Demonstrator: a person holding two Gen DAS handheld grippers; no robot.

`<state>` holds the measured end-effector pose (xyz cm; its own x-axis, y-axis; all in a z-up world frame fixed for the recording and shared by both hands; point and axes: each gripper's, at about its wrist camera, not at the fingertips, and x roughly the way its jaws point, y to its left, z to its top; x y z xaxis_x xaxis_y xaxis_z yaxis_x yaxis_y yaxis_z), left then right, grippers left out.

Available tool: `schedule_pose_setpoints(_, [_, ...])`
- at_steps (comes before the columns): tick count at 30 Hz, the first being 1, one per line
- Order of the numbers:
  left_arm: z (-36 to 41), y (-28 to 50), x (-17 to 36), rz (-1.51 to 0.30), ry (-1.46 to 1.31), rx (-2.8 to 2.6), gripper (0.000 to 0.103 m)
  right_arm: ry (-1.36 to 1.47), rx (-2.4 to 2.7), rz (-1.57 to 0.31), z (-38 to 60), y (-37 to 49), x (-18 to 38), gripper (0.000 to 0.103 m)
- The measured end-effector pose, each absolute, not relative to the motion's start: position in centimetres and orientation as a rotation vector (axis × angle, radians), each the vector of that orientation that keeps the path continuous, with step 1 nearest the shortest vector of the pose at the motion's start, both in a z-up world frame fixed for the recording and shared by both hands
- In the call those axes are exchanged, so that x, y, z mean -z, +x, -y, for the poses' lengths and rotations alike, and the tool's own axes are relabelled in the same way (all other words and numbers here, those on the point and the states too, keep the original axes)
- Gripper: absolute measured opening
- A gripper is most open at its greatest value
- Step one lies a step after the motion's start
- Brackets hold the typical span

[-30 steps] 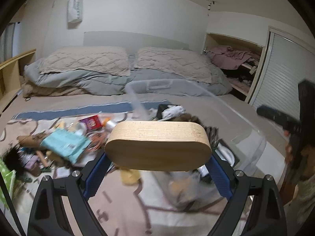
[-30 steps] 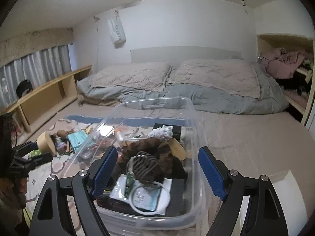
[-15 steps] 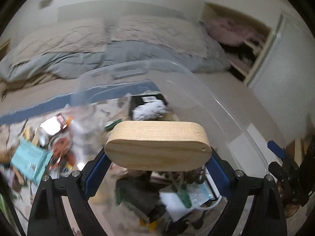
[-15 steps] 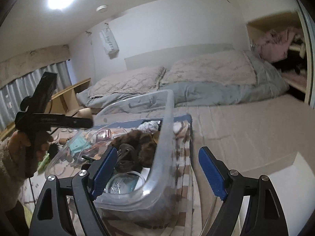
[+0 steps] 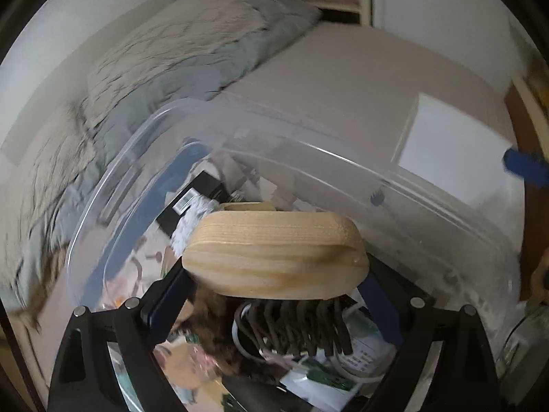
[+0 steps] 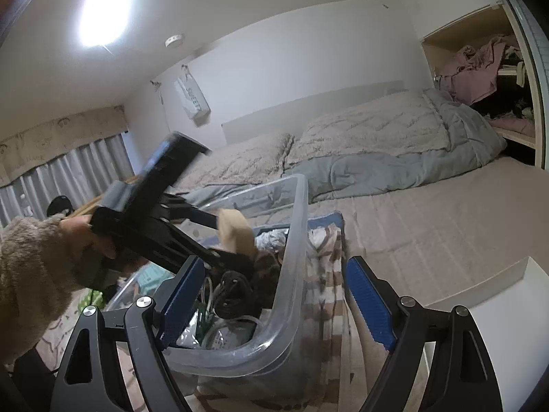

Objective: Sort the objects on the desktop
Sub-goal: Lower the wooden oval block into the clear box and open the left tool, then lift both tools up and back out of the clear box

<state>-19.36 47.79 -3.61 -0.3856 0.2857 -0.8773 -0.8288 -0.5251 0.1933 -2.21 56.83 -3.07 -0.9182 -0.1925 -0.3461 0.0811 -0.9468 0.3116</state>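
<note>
— Two grippers, one bin [image 6: 291, 240]. Which one carries something?

— The left gripper [image 5: 274, 274]. Its blue pads are clamped on a wooden block [image 5: 274, 254], an oval piece of pale wood gripped at both ends.

— Where is the block now?

— Over the clear bin, pointing down into it. A second ago it hung above the cluttered blanket left of the bin, with the pillows level behind it. Now the left view has rolled, the pillows [image 5: 164, 55] tilt up the left side, and the bin's rim curves across the middle.

— What lies under it?

— A dark coiled spring thing [image 5: 295, 326], a white ring and some printed packets, all blurred. The block is not touching them as far as I can tell.

— Does the right view agree?

— Yes. There the block [image 6: 236, 230] sits above the bin's open top, carried by the black left gripper [image 6: 233, 237], with a hand [image 6: 82, 237] in a fuzzy beige sleeve [image 6: 31, 274] behind it. A second ago that hand was low at the far left edge of the view; half a second ago it was raised beside the bin.

— And the right gripper [image 6: 274, 302]?

— Its jaws stand apart with nothing between the pads. The bin's near wall passes between them, touching neither that I can see. A second ago the bin filled the space straight ahead; now its corner sits left of centre and more bare bed [image 6: 429, 213] shows on the right.

— Is the bin on the bed?

— On a striped blanket [image 6: 326, 292] spread over it.
</note>
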Motion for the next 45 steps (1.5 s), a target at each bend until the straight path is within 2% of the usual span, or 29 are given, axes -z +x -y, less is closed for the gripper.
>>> schedule_pose_setpoints(5, [-49.9, -19.2, 4.8, -0.963, -0.973, -1.923, 0.094, 0.524, 2.927, 0.487, -57.7, -1.9, 2.9, 0.085])
schedule_pose_setpoints(20, [-51.6, -21.1, 8.3, -1.121, -0.907, -1.855, 0.095, 0.532, 2.938, 0.511, -58.3, -2.5, 3.2, 0.085])
schedule_pose_setpoints(30, [-49.2, -19.9, 4.8, -1.048, -0.829, -1.923, 0.095, 0.537, 2.946, 0.492, -58.2, -2.6, 3.1, 0.085])
schedule_pose_setpoints(36, [-46.4, -17.4, 1.3, -0.857, -0.718, -2.043, 0.095, 0.534, 2.952, 0.495, -58.4, -2.8, 3.1, 0.085])
schedule_pose_setpoints(45, [-42.0, -14.0, -1.7, -0.686, -0.682, -2.193, 0.095, 0.544, 2.971, 0.483, -57.9, -2.7, 3.4, 0.085])
